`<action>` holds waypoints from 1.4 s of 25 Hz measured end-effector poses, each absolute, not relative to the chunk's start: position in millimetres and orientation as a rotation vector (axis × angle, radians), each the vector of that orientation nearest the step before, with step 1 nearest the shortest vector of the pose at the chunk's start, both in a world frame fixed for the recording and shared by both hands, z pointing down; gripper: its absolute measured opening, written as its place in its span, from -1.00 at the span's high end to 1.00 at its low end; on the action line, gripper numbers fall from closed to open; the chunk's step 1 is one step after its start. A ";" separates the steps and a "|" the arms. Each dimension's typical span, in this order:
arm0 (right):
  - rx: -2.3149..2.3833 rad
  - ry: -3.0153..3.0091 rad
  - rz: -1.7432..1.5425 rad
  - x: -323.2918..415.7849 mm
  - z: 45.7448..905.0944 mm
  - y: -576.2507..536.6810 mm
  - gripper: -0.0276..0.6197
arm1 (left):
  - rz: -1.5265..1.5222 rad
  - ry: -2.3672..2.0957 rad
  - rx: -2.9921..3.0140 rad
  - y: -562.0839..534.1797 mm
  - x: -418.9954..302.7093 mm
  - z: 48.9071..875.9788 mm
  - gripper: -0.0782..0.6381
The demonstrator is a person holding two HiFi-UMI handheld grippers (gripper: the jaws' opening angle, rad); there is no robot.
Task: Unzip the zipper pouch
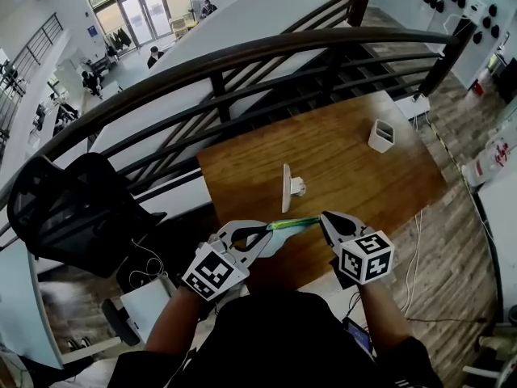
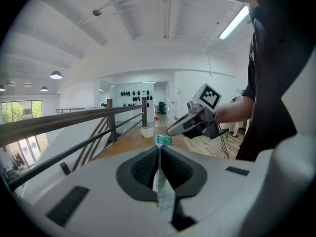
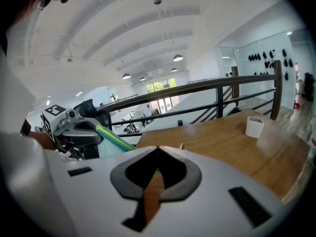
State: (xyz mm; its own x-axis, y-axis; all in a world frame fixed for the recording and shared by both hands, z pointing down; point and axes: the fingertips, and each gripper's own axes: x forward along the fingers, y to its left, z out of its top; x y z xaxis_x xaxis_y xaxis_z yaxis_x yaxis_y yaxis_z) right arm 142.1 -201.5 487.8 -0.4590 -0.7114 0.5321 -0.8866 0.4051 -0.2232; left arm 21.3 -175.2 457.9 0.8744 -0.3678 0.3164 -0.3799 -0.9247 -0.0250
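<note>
Two grippers face each other above the near edge of the tabletop. My left gripper is clamped on the pouch, with teal fabric pinched between its jaws. My right gripper has its jaws together, and its tip is just beside the pouch's green end. I cannot tell whether it touches. A cup stands near the far right corner.

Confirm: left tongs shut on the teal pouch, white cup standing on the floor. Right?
Not quite. The white cup stands on the wooden table, not the floor, as the head view shows. The left tongs are shut on the teal pouch.
</note>
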 end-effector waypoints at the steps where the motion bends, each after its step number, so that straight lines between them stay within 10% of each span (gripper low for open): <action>1: 1.384 -2.312 0.684 143.2 487.7 -202.1 0.91 | 0.496 -0.604 3.006 -175.3 21.4 457.4 0.73; 31: 1.557 -2.276 0.585 193.7 464.8 -212.1 0.91 | 0.490 -0.598 3.009 -184.7 43.6 459.1 0.71; 35: 1.579 -2.274 0.568 198.7 464.7 -214.7 0.82 | 0.485 -0.565 2.988 -183.1 44.0 462.3 0.33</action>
State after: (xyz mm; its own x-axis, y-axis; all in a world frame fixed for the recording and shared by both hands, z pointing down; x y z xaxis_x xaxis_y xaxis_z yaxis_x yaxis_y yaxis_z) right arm 198.7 -214.7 464.7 -0.3419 -0.8146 0.4685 -0.9392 0.3123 -0.1424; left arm 44.0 -183.1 462.3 0.8831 -0.3457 0.3171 -0.3654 -0.9308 0.0030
